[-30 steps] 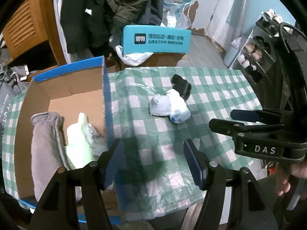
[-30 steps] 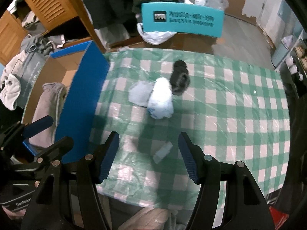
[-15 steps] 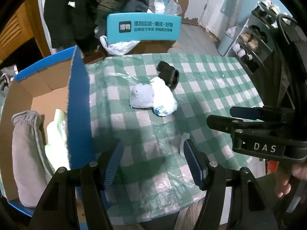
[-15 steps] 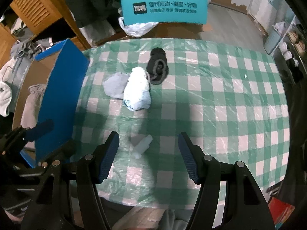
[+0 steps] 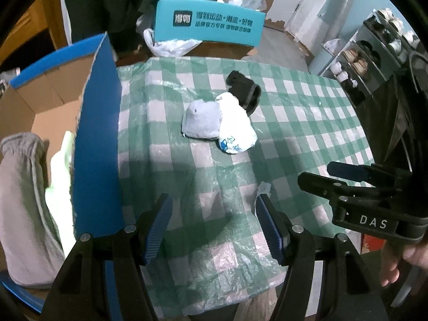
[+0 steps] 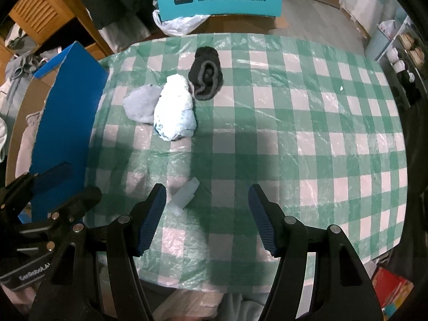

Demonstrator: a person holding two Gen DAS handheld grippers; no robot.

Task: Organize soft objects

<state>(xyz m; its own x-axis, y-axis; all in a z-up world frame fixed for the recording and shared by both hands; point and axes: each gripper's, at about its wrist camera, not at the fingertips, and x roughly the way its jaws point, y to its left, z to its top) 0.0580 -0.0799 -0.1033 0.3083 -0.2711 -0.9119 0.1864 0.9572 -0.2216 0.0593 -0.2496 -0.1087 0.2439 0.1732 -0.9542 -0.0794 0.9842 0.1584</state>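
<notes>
Right wrist view shows both the right hand-held gripper (image 6: 204,203) and the left hand-held gripper (image 5: 212,215) open and empty above the worktop's (image 6: 321,139) near edge, so I'd reach toward the far-left corner and pinch the white roll (image 6: 175,107) mid-body.

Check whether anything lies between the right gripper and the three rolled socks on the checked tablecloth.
Only a small white plastic scrap lies on the cloth just ahead of the open right gripper. Beyond it, bare cloth runs to the pale blue-white sock roll, grey roll and black roll.
</notes>
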